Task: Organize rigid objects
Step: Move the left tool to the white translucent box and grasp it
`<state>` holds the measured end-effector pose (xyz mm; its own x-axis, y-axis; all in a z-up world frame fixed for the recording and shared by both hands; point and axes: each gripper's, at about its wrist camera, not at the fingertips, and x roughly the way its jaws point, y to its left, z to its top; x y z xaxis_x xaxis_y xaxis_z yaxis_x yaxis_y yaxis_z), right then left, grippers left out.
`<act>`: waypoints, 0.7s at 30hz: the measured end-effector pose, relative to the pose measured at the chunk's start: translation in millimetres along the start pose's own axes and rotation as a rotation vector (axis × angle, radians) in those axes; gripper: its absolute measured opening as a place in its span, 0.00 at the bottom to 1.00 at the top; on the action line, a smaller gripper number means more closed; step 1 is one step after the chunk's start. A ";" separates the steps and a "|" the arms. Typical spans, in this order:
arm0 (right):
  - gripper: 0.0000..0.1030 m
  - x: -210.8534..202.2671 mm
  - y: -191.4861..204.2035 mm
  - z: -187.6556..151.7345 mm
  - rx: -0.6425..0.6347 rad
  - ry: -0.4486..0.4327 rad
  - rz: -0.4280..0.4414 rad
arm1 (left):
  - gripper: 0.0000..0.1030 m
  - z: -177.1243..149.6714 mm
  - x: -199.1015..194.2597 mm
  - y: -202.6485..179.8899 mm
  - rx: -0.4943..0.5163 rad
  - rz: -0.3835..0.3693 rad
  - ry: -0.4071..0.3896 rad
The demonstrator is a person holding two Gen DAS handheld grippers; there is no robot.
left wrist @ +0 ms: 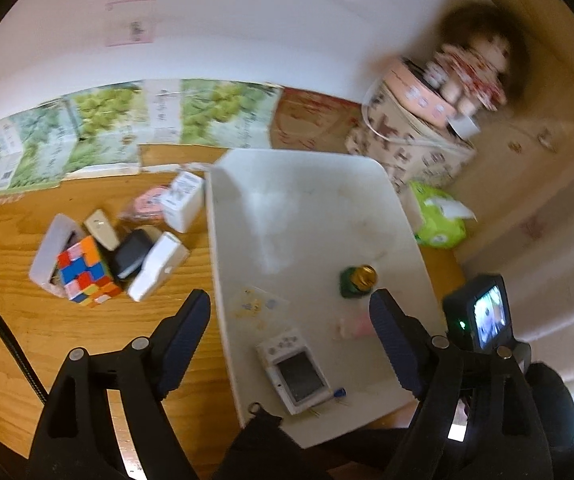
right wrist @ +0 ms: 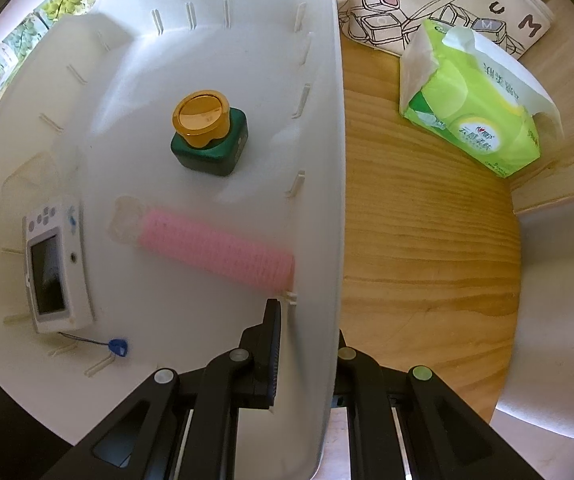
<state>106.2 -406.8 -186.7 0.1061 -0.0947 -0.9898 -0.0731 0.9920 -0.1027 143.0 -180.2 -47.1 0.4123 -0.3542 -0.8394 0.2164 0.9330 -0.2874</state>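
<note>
While the left hand-held gripper (left wrist: 291, 320) gapes wide, the right hand-held gripper (right wrist: 307, 364) clamps the bin (right wrist: 327, 160) wall.

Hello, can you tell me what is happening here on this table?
A person is sorting small objects into a white bin. The right claw is shut on the bin's side wall. The left claw hangs open above it. Inside lie a green bottle, a pink roller and a small game device.

Sitting in 1 white bin (right wrist: 319, 128): 1 green bottle (right wrist: 209, 140), 1 handheld console (right wrist: 57, 264), 1 pink roller (right wrist: 215, 250); at 9 o'clock, 1 cube (left wrist: 87, 276), approx. 3 white boxes (left wrist: 159, 266).
</note>
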 end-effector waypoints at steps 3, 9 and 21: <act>0.13 1.4 2.2 2.2 -0.002 0.007 -0.009 | 0.82 2.9 -3.7 18.3 -0.049 0.023 -0.022; 0.13 4.8 4.9 5.0 0.001 0.022 -0.025 | 0.82 6.9 -6.4 65.8 -0.163 0.108 -0.054; 0.13 12.8 5.6 13.3 0.045 0.055 -0.041 | 0.82 11.7 3.0 173.2 -0.368 0.325 -0.051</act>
<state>120.3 -401.3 -198.6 0.0529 -0.1387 -0.9889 -0.0248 0.9898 -0.1401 192.2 -20.4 -94.0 0.4511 -0.0348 -0.8918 -0.2541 0.9529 -0.1657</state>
